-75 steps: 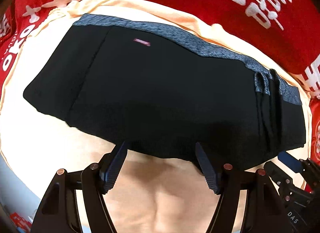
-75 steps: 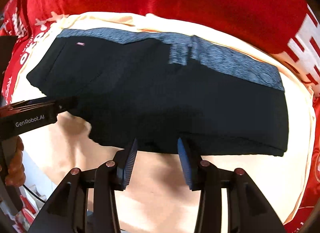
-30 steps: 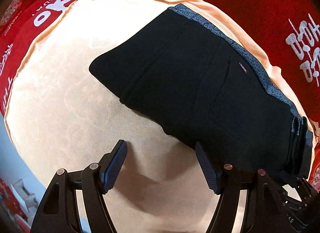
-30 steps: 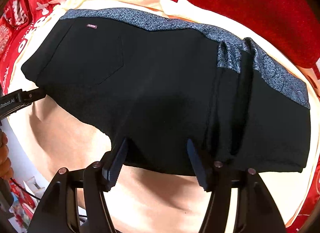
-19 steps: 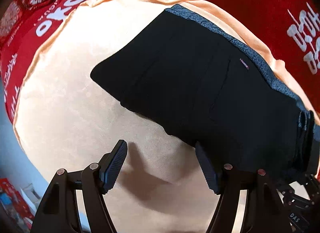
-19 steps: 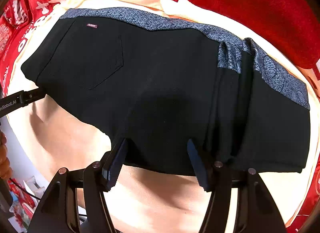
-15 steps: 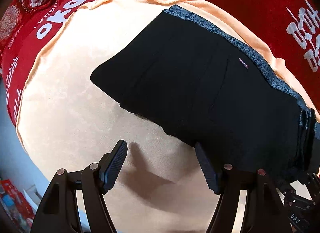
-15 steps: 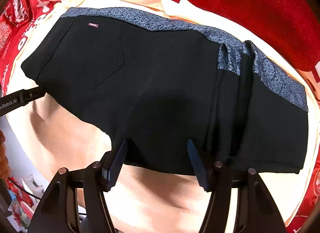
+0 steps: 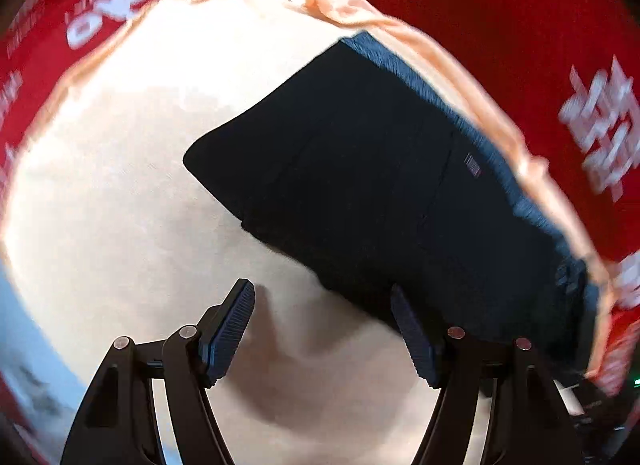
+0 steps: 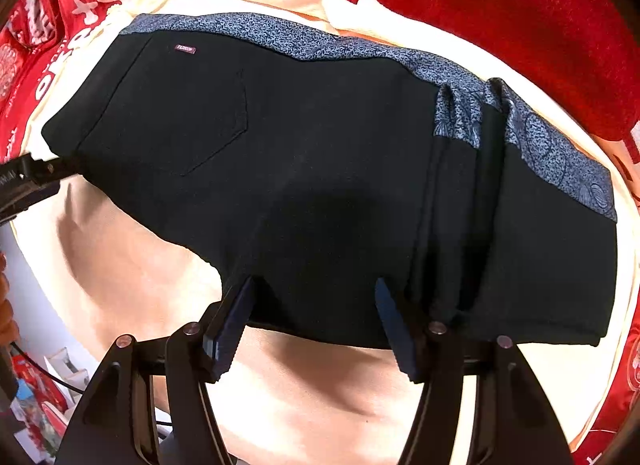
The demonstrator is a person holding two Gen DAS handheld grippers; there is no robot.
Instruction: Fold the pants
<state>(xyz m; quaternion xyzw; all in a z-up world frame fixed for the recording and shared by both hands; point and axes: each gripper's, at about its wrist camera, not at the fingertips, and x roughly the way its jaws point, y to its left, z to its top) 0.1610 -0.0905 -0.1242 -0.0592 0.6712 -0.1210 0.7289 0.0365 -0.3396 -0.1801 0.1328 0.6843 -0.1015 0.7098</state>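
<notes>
The black pants, already folded into a compact block, lie on a cream cloth that is spread over a red cover with white lettering. In the right wrist view the block's long axis runs from left to right across the picture, with the patterned blue-grey waistband along the far edge, close to the cream cloth's far border, and a small label near the far left corner. A raised tuck of fabric crosses the block from the waistband to the near edge on its right part. The right gripper points down at the near edge, its 2 fingers set wide apart with the hem between them; the pads do not visibly press on the cloth. Bare cream cloth lies open on the near side of the pants and to their left. In the blurred left wrist view the pants slant from upper centre to lower right, and a wide stretch of bare cream cloth opens to the left. The left gripper hangs over that bare cloth with its fingers wide and nothing between them; its right finger stands just beside the pants' near edge. At the left margin of the right wrist view, part of the left gripper shows just beside the pants' left end.
</notes>
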